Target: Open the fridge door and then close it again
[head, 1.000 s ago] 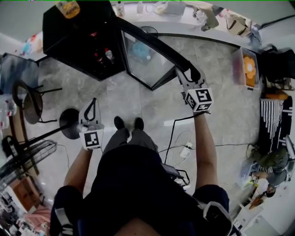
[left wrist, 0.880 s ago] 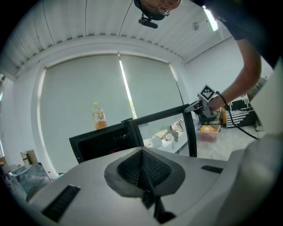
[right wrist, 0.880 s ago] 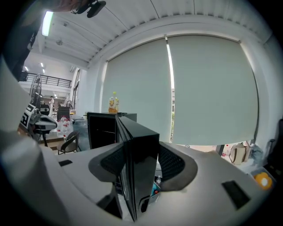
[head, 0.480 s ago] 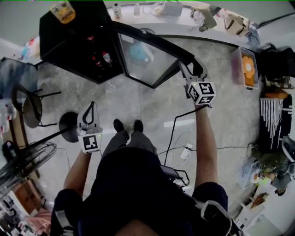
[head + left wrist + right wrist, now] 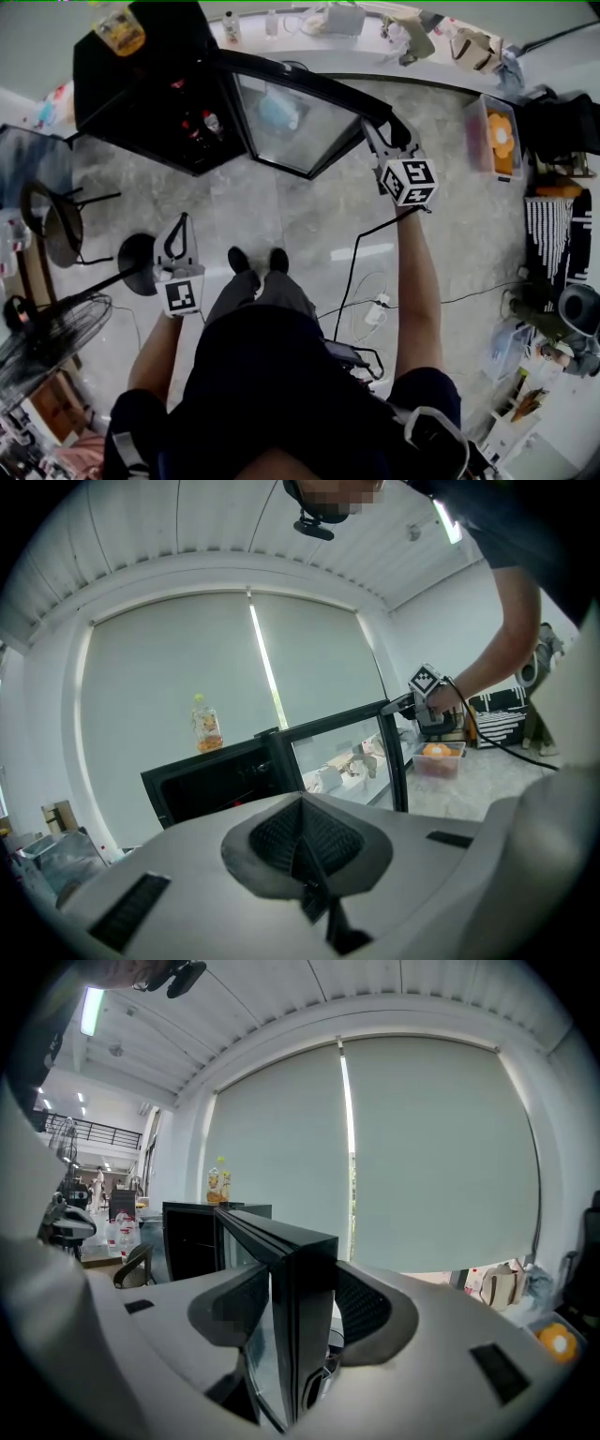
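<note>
A black fridge is seen on the floor in front of the person. Its glass door is swung wide open, away from the front of the fridge. The free edge of the door is grabbed by the right gripper. In the right gripper view, the black door frame is squeezed between the two jaws, one pad on each side. Small bottles are seen inside the open fridge, but what kind cannot be told. A bottle of yellow drink is stood on top of the fridge. The left gripper is held low at the person's left side, well apart from the fridge and the door. Its jaws are pressed together, and nothing is held between them. A black cable is hung from the right gripper down to the floor. A fan and a chair are seen at the left.
</note>
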The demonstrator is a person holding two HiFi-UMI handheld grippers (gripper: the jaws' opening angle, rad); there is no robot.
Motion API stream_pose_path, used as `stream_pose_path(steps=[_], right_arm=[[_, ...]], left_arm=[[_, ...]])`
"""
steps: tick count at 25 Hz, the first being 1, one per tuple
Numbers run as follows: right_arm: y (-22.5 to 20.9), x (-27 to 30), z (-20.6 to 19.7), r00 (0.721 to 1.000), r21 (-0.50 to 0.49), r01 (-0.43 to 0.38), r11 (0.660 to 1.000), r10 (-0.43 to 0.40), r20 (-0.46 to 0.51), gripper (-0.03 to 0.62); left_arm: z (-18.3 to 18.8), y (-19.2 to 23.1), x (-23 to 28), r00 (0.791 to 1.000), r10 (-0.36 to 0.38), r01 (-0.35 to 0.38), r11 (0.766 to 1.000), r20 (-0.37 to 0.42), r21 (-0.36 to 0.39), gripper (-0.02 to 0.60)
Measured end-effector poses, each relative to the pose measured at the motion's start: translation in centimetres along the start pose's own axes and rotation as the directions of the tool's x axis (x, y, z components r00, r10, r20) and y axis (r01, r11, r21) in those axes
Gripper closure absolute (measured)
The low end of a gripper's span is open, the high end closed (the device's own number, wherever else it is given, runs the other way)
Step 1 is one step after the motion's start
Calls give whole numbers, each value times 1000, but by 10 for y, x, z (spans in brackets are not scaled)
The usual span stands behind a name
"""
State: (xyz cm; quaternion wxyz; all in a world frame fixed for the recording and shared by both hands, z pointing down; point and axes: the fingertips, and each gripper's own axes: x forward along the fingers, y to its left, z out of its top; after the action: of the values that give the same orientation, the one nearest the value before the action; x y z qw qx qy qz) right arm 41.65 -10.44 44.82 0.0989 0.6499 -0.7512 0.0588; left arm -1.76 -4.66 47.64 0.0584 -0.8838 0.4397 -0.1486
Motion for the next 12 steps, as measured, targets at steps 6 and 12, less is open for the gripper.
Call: stream_pose_path(steps=[6,12], right_arm=[[-17,12,0,1000,-2,6,1000,-6,0,358],[-37,26,4,1000,14,17,1000,-17,21,365]], left_arm=[[-3,-4,2,1000,-12,12,1000,-6,17,560],[3,-5,7,1000,-13,13,1000,0,26,560]])
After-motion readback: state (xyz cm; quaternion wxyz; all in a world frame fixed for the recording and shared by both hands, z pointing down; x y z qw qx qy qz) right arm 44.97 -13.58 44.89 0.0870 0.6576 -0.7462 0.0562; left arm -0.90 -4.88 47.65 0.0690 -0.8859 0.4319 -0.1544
